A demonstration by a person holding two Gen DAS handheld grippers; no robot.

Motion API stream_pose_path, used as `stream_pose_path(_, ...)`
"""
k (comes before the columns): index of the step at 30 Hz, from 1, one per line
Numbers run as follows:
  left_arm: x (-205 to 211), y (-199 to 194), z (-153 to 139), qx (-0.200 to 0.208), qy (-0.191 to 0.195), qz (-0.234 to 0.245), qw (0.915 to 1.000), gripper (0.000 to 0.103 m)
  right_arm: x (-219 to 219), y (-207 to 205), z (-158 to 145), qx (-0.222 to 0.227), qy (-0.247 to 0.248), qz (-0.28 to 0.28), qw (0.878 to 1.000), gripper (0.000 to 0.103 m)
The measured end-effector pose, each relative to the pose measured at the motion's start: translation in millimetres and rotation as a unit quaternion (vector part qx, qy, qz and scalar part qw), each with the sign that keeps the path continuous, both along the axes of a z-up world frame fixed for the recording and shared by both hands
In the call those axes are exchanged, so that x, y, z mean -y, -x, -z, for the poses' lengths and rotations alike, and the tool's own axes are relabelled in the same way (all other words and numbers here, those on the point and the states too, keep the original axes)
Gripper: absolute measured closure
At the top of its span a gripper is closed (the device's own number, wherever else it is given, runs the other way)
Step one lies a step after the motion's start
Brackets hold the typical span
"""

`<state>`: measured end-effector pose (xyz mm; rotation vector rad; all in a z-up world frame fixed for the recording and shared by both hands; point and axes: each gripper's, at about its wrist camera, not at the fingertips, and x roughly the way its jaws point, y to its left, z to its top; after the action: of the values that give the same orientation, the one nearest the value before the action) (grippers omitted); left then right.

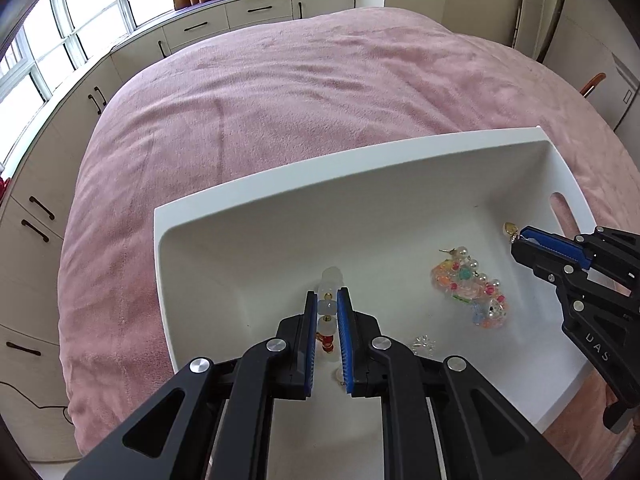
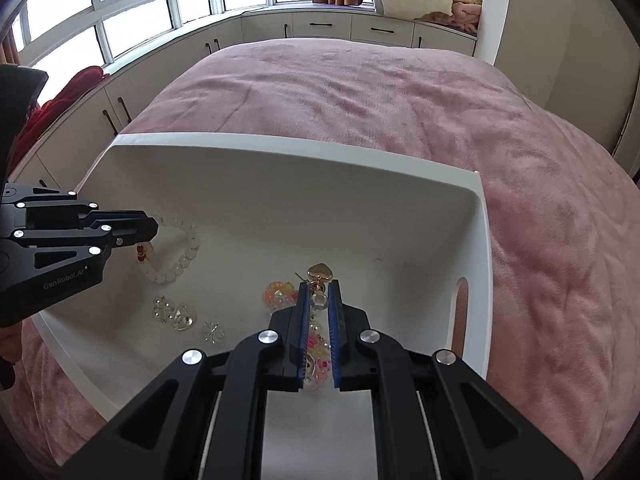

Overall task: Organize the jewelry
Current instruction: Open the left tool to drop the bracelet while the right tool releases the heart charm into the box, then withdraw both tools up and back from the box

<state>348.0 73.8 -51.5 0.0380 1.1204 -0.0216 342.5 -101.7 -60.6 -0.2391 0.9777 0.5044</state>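
Observation:
A white tray [image 1: 280,188] lies on the pink bedspread [image 1: 260,92]. My left gripper [image 1: 328,298] is shut on a bracelet of frosted white beads with red and gold beads [image 1: 328,312]; the same bracelet [image 2: 182,256] hangs as a loop from the left gripper [image 2: 154,228] in the right wrist view. My right gripper [image 2: 320,286] is shut on a gold heart earring with a clear drop [image 2: 320,274]; it also shows in the left wrist view [image 1: 510,229] at the right gripper [image 1: 518,240]. A colourful bead bracelet [image 1: 470,288] lies on the tray floor.
Clear crystal earrings [image 2: 176,312] and a snowflake piece [image 2: 212,330] lie on the tray floor [image 2: 260,240]. The tray has a slot handle [image 2: 460,304] on its right wall. Cabinets [image 2: 320,26] and windows line the far side of the bed.

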Motion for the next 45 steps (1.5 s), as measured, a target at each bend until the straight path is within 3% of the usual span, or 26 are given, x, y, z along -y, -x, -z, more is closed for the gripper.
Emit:
stream_pose_path(4,1,0,4,-0.003,-0.001,-0.002,1.0,0.087,-1,3,0,0.003,0.004,0.001,1.0,0.092)
stream_pose_path(7,1,3,3,0.006,-0.005,-0.005,1.0,0.074,-3,6,-2,0.007,0.01,0.0,1.0,0.091)
stream_pose_path(11,3,7,-1,0.014,-0.011,-0.007,0.9998,0.065,-3,11,-10,0.019,0.017,0.002,1.0,0.069)
stream_pose_path(14,2,12,-8,0.025,-0.012,-0.011,0.9995,0.06,-1,16,-22,0.03,0.013,0.006,0.999,0.06)
stream_pose_path(16,1,17,-17,0.036,-0.017,-0.016,0.9991,0.054,0,20,-32,0.042,0.015,0.005,0.999,0.058)
stream_pose_path(21,0,32,-49,0.078,-0.021,-0.013,0.9966,0.05,1,36,-64,0.077,0.008,0.003,0.997,0.049)
stream_pose_path(26,2,52,-88,0.122,-0.018,-0.013,0.9923,0.04,2,59,-105,0.124,-0.005,0.003,0.992,0.031)
stream_pose_path(30,4,73,-121,0.162,-0.022,-0.017,0.9864,0.032,4,79,-139,0.16,-0.018,0.002,0.987,0.025)
stream_pose_path(32,6,86,-138,0.188,-0.031,-0.02,0.9816,0.018,5,91,-158,0.181,-0.023,0.002,0.983,0.018)
stream_pose_path(39,14,139,-194,0.27,-0.046,-0.028,0.9613,0.011,16,136,-207,0.247,-0.05,0.008,0.968,0.008)
stream_pose_path(45,18,191,-222,0.324,-0.056,-0.043,0.9434,0.005,33,172,-221,0.286,-0.072,0.029,0.955,0.005)
